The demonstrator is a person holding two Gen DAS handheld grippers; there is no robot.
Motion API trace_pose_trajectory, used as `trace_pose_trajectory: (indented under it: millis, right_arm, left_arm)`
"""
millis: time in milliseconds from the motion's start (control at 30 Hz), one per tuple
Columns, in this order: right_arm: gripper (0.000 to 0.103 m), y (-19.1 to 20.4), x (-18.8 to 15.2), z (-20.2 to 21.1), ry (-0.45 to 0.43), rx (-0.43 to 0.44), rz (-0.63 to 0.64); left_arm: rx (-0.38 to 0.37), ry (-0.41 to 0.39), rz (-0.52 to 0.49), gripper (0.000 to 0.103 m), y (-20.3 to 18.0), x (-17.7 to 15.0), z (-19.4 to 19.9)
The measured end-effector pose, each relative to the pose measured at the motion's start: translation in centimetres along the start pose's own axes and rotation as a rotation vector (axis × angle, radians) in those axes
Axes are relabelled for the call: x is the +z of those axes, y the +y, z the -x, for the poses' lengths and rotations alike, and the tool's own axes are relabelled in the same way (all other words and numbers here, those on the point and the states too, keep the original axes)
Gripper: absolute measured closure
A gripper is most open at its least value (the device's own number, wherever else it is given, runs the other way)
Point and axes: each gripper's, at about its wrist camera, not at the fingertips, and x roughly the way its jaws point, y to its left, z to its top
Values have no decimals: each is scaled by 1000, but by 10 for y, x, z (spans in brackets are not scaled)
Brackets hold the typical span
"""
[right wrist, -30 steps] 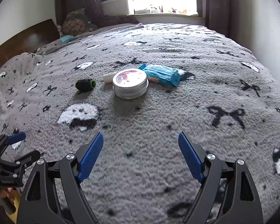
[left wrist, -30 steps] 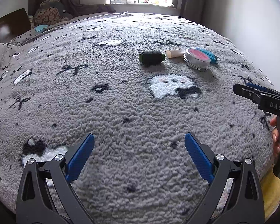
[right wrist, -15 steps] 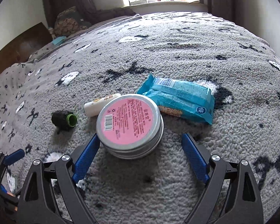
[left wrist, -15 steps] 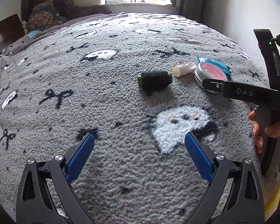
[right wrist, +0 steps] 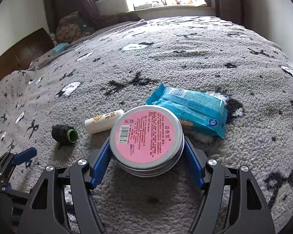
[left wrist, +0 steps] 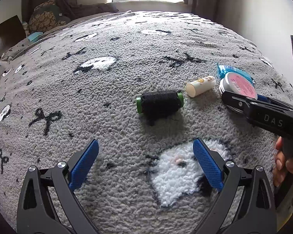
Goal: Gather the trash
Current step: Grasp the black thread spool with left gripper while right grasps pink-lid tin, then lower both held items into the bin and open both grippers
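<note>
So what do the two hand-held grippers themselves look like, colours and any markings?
Both look alike: the left hand-held gripper and right hand-held gripper have black angular frames with triangular cut-outs, silver round bolts and textured blue finger pads. The left wrist view shows white "DAS" lettering on the right one's black body, gripped by a bare hand.

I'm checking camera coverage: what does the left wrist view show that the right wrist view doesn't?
Only the left wrist view shows the black thread spool side-on, with both green ends. Only the right wrist view shows the tin between the right hand-held gripper pads, plus most of the blue packet. Both show the spool, cream tube, tin and grey blanket.
</note>
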Motion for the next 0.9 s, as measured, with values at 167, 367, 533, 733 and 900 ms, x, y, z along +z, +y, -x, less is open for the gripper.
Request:
trace_pose_trajectory:
  millis: [167,367,533,733,900]
  right_arm:
    - [32,3,-2,24,-51,-75,73]
    - [32,-1,-8,50,-89,-127,140]
    - [32,1,-20,75,-110,-138,185]
    - [32,11,-48,126,-163,-171,270]
    - [32,19,-86,170,-201,-158,297]
  left_arm:
    - [23,-16,11,11,-4,19,-12]
    - [8,-1,47,24,-7,38,-30]
    - [-36,13,66,52,-8,34,-29]
    - [-52,-28,38,52,-10,2,22]
    - [-101,-91,-4,52,-16,-38,86]
